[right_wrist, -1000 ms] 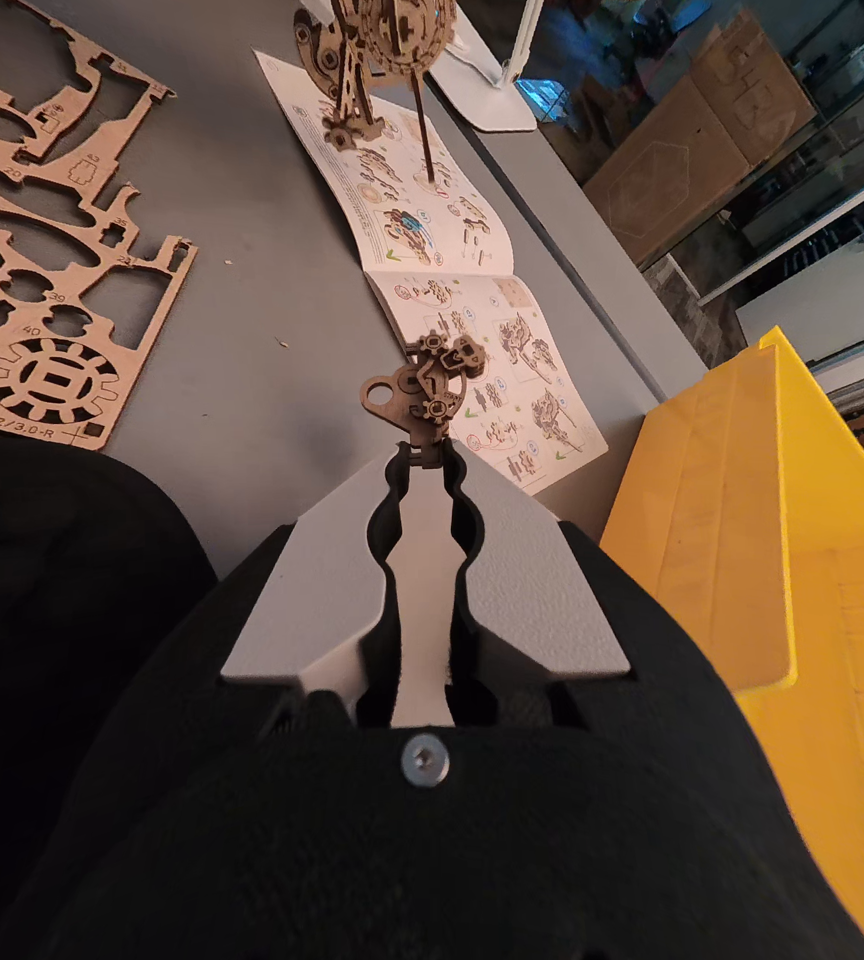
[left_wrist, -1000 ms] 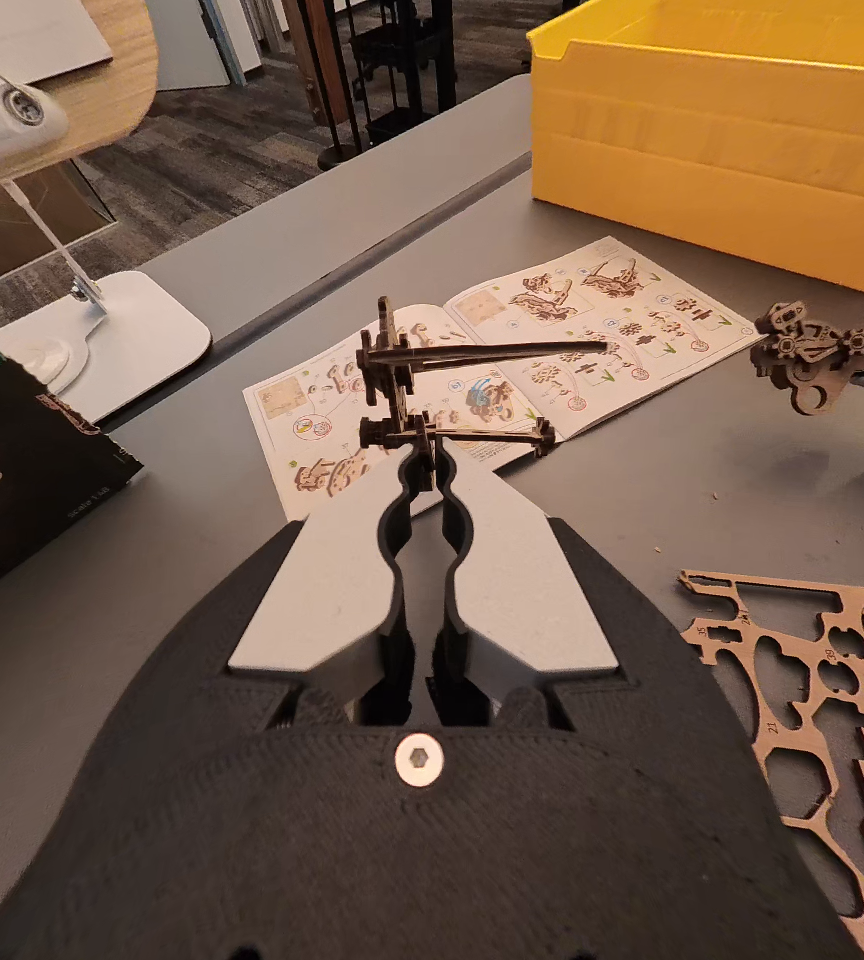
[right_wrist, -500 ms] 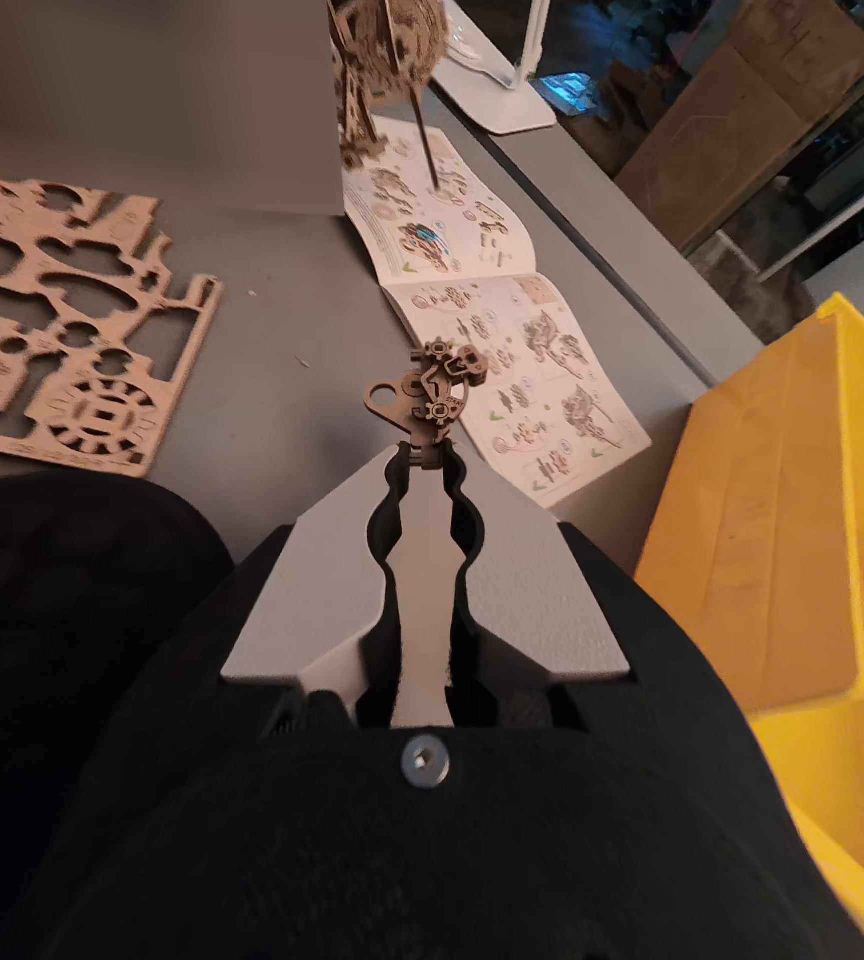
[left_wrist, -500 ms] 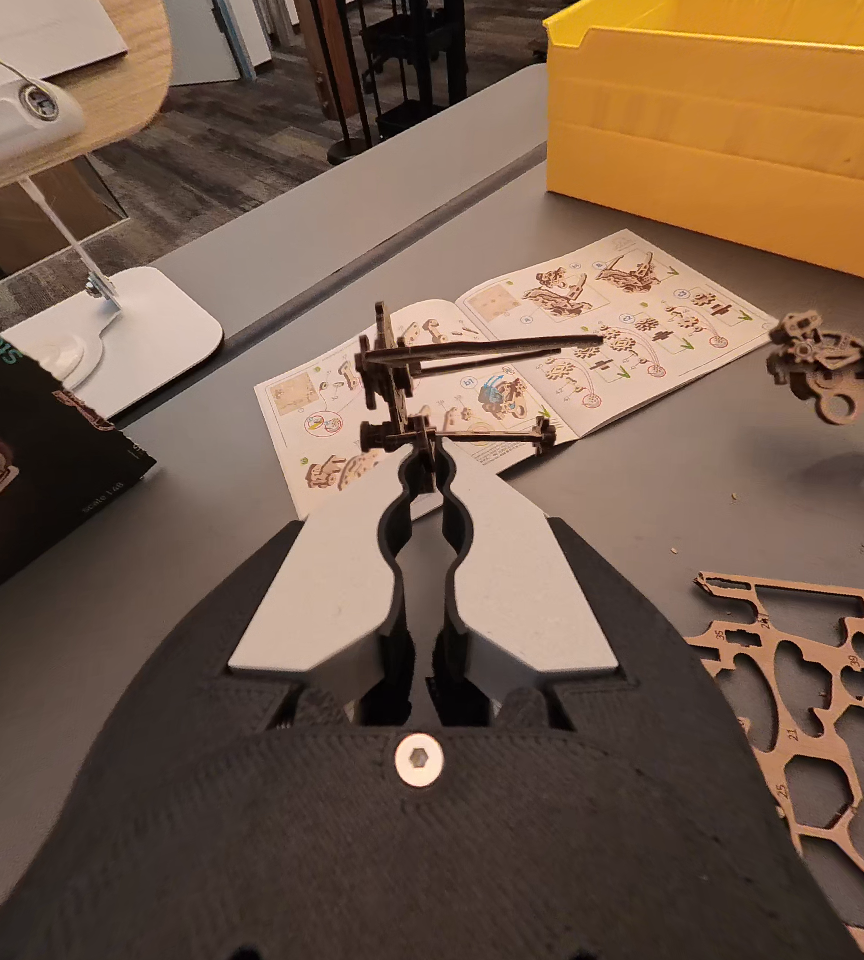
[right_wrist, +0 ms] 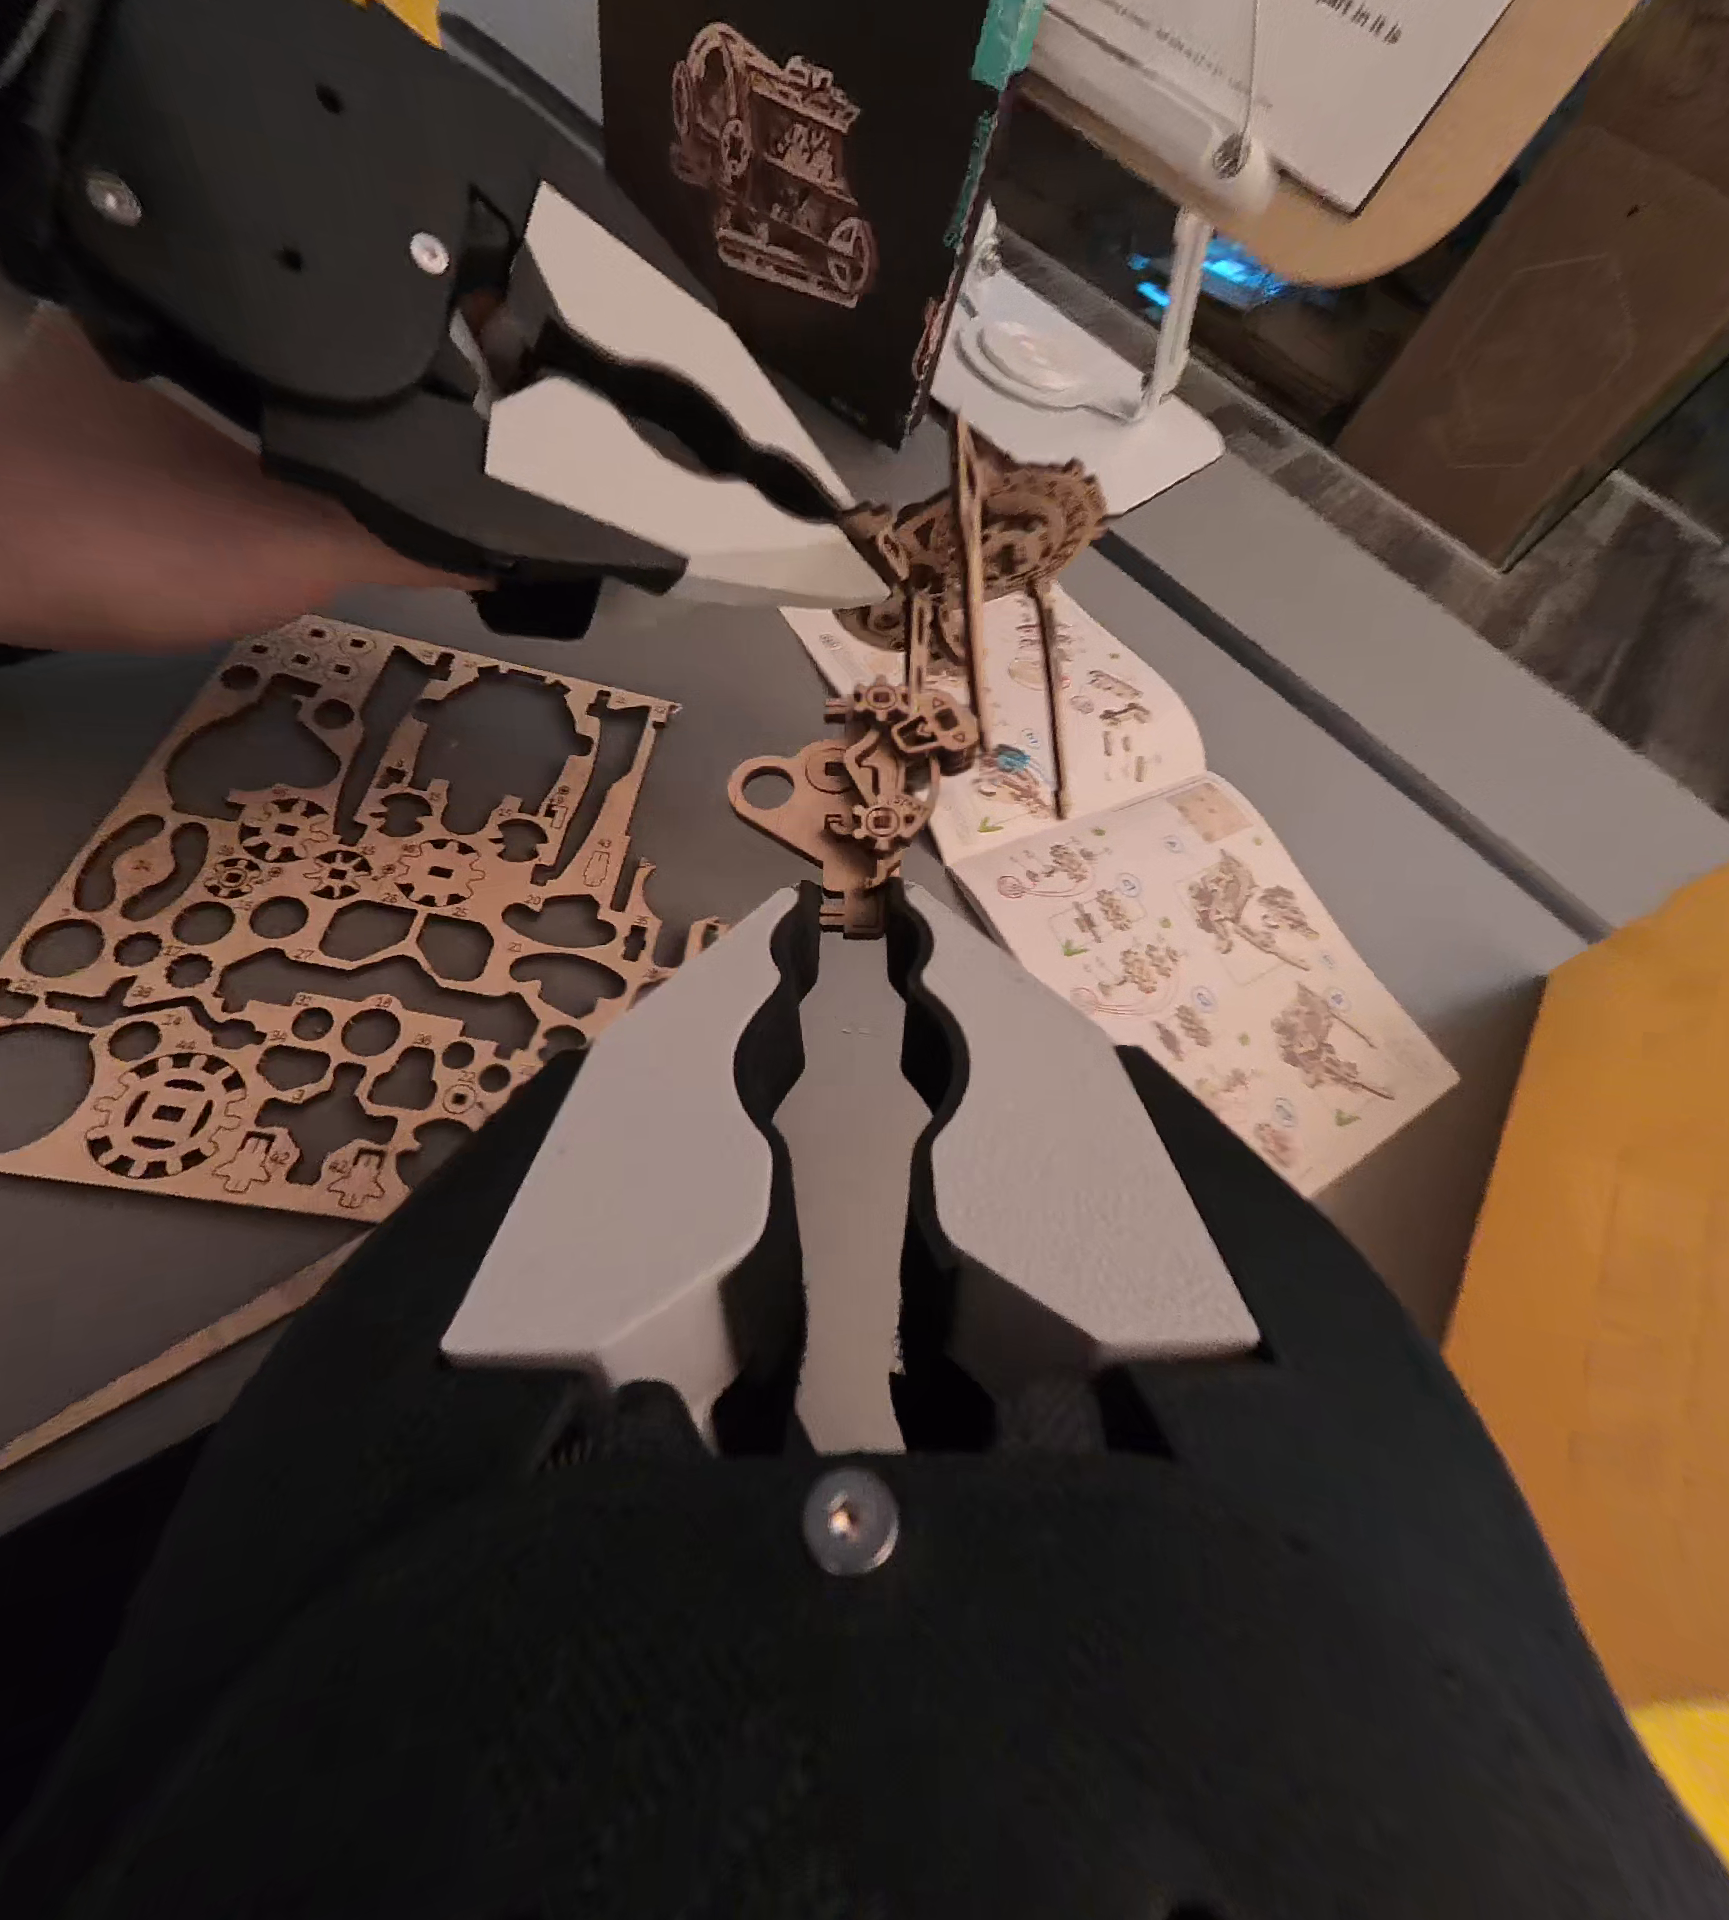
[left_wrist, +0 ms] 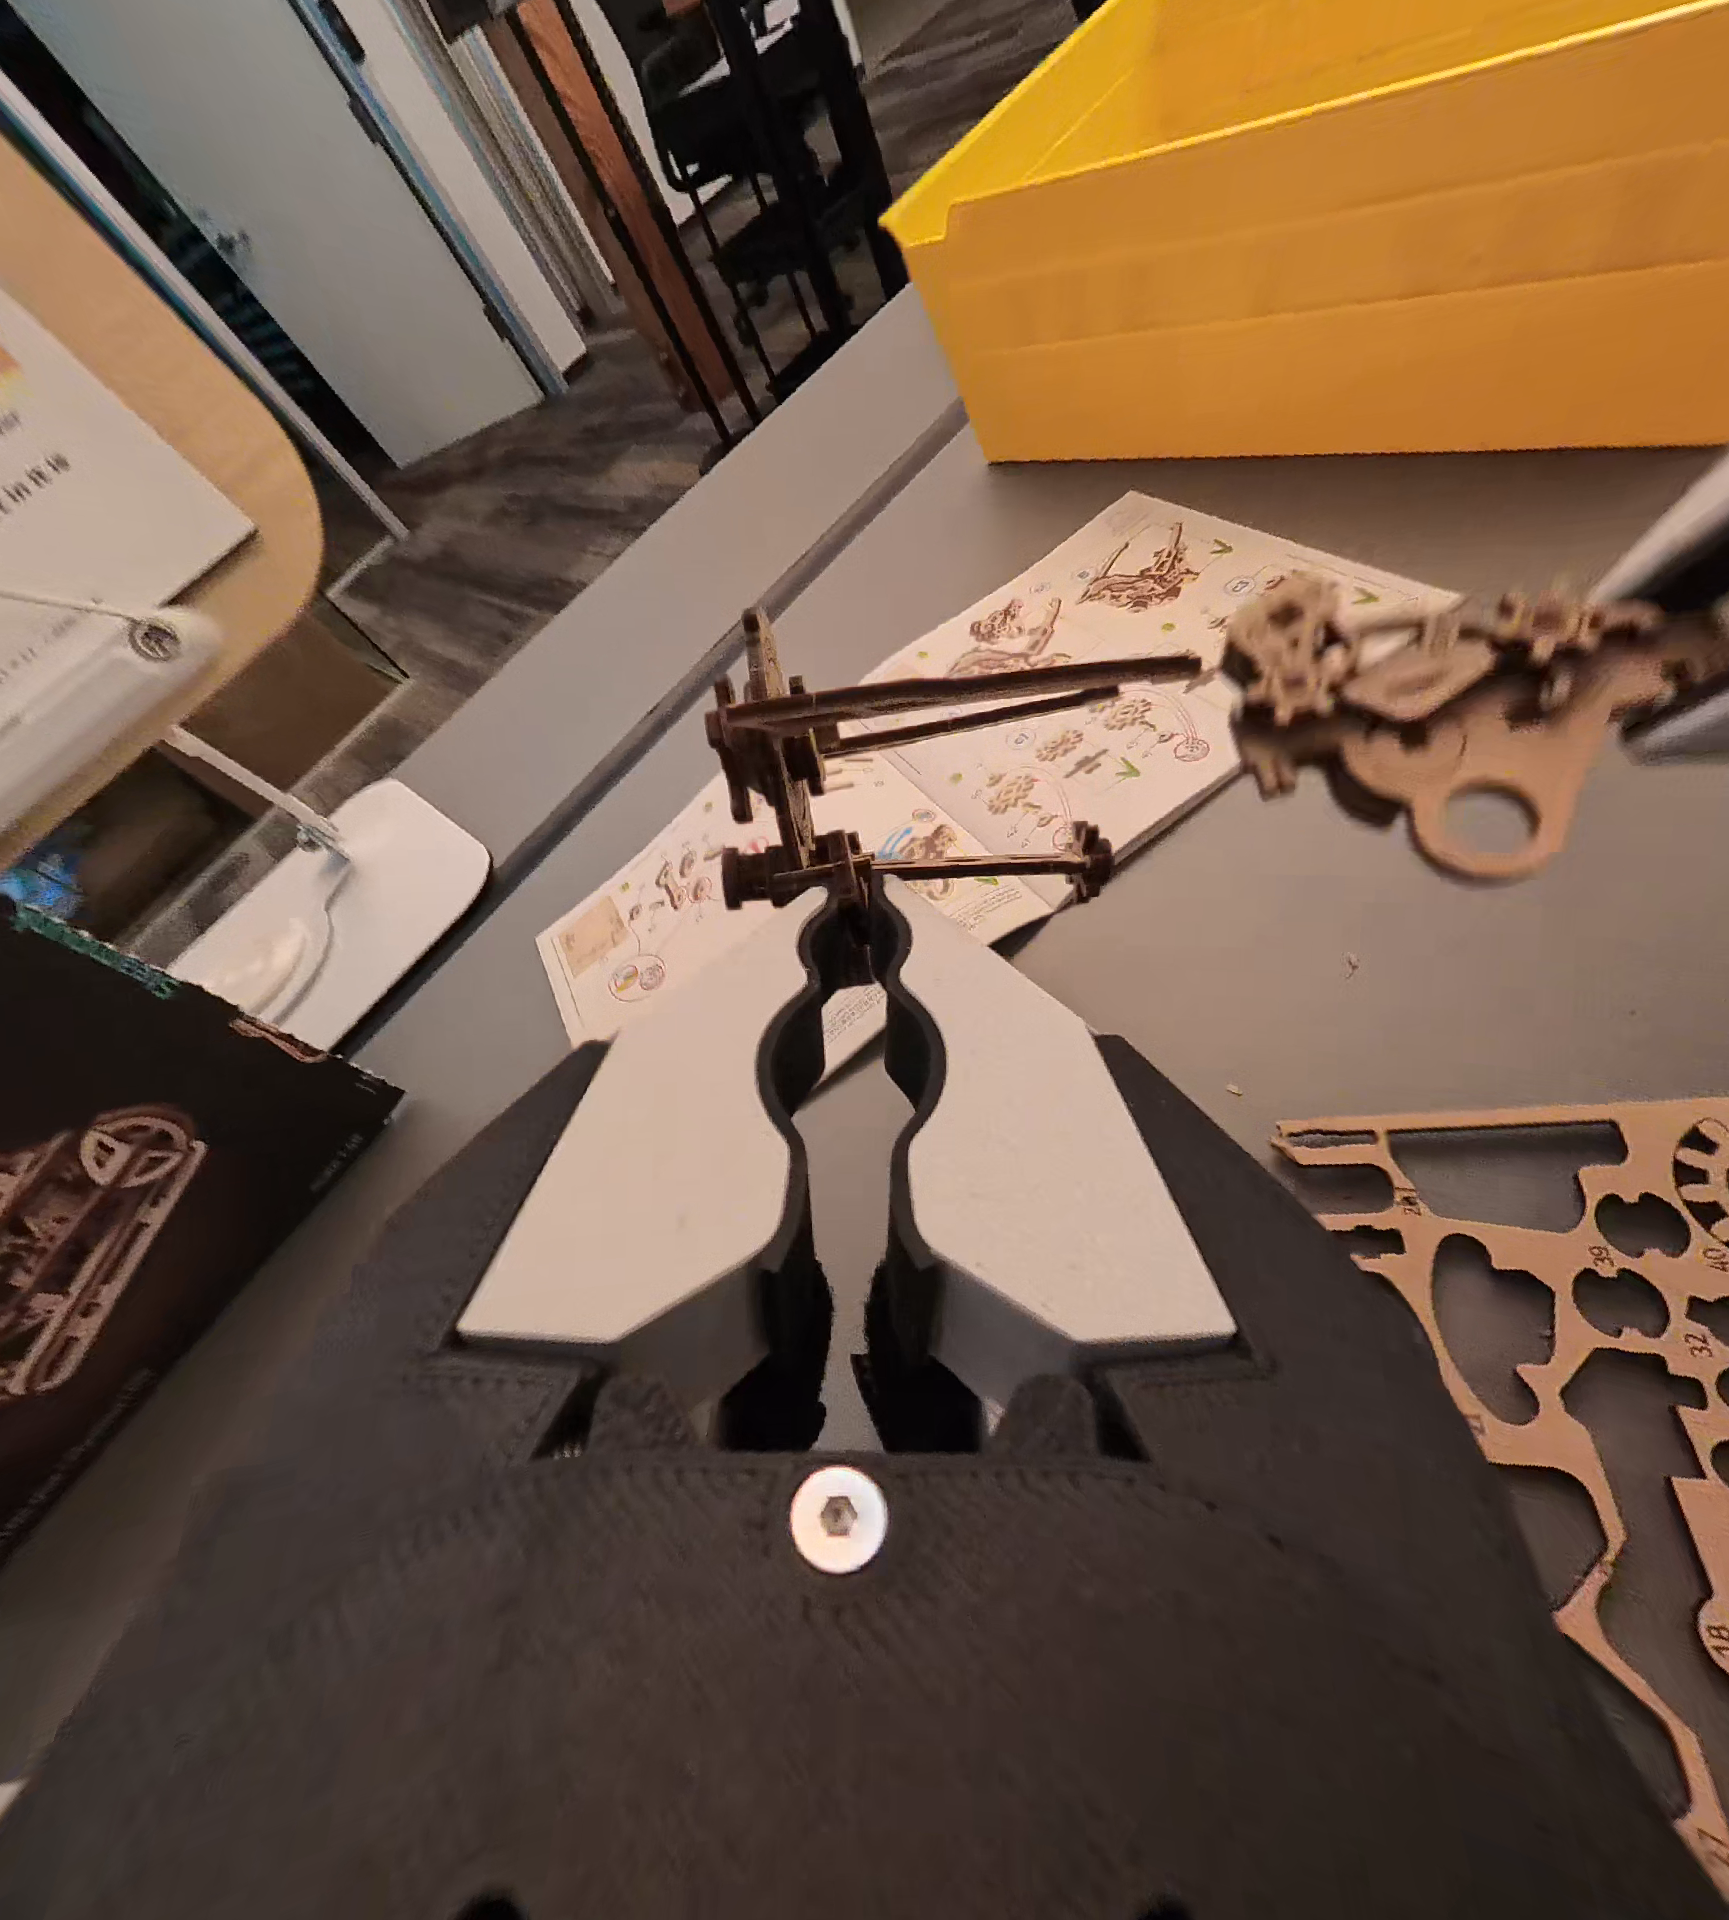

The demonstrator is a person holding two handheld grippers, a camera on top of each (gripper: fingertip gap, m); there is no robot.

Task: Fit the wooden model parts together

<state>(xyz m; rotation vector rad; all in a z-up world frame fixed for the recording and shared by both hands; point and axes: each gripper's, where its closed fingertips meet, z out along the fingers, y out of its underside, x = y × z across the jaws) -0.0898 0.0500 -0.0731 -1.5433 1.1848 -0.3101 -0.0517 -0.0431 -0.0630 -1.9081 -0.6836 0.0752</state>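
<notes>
Left wrist view: left tool point(left_wrist: 844, 914) pinched tight on the frame point(left_wrist: 787, 790), centre of the frame, its thin rods point(left_wrist: 995, 691) reaching right.
Right wrist view: right tool point(right_wrist: 852, 909) clamped on the linkage point(right_wrist: 870, 790), just above centre, held up off the counter point(right_wrist: 735, 665).
Gap: in the left view the linkage point(left_wrist: 1400, 717) sits at the right edge, its near end right at the rod tips; touching or not, I can't tell, since it is blurred.
Done: both pieces look built up from several small parts, and the sheet point(right_wrist: 299, 935) at left is mostly punched out.
Left: the two pieces aren't visibly joined; I'd say the mating itself is yet to do.
Around: booklet point(left_wrist: 943, 790) open under both pieces, bin point(left_wrist: 1359, 270) upper right, box point(left_wrist: 60, 1247) at left.
</notes>
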